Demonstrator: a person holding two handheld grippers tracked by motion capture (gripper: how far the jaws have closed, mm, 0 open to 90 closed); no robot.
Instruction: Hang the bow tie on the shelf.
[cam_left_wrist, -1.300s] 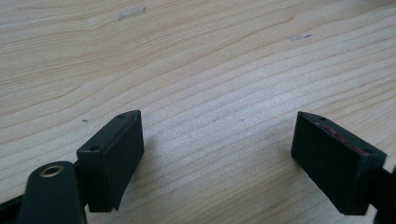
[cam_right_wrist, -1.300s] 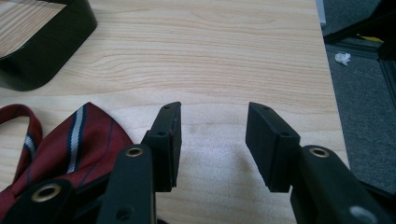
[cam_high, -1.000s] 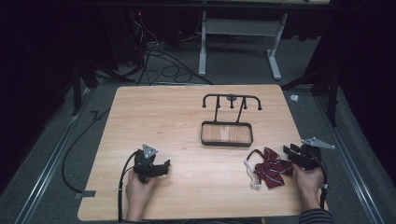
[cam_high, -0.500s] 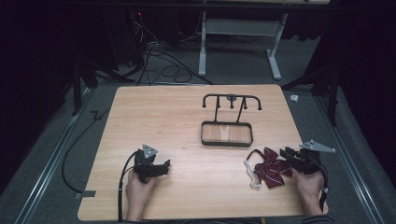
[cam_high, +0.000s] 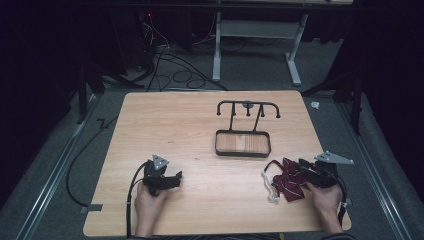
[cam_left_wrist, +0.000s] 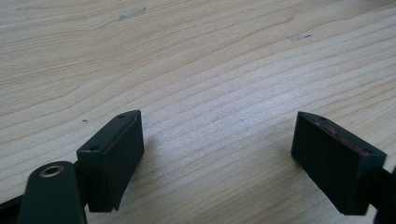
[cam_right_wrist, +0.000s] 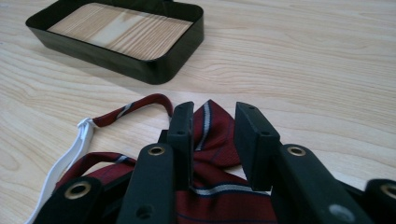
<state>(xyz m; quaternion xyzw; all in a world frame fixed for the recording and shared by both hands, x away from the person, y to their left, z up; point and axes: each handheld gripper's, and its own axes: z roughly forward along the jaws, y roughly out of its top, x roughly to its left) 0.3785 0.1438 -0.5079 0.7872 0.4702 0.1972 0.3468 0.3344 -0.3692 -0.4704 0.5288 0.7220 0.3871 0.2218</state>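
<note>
A dark red striped bow tie with a white strap lies near the table's right front corner. My right gripper comes at it from the right. In the right gripper view its jaws stand close together with a fold of the bow tie pinched between them, and the right gripper presses the cloth on the table. My left gripper rests at the front left, held by a hand. In its own view, the left gripper is open over bare wood.
A black wire rack with hooks stands on a shallow black tray at the table's middle right, beyond the tie; its rim lies just ahead of my right jaws. The tie's strap loops to the left.
The right gripper has slid a little toward the front edge and onto the bow tie. The left gripper has stayed still.
</note>
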